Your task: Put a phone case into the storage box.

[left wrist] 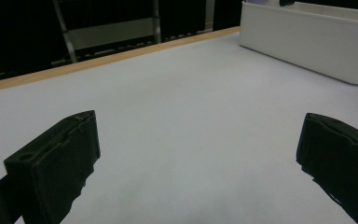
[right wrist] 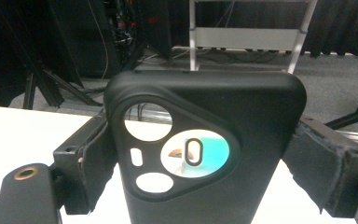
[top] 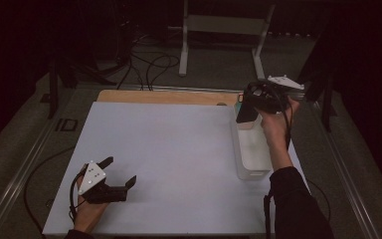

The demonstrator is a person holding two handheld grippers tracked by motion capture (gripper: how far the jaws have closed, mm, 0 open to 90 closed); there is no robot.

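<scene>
— Over at the right side of the table sits a white bin, long and shallow, its inside pale; what lies in it I can't make out from the high view.

— And above its far end?

— That's the right gripper, held up in the person's hand, its jaws pinching a black phone case from both sides. Up close, the case is matte, round-cornered, upright, with a big cut-out for the camera holding several openings; something teal shows through one of them.

— The other hand?

— Left gripper is low at the near-left of the table, jaws spread wide, nothing between them. Its own view looks across bare white surface towards the bin's wall.

— Room to move?

— Plenty. The whole middle of the table lies open between the two grippers, which are well apart. A wooden strip runs along the far edge, and the bin stands close to the right edge.
</scene>
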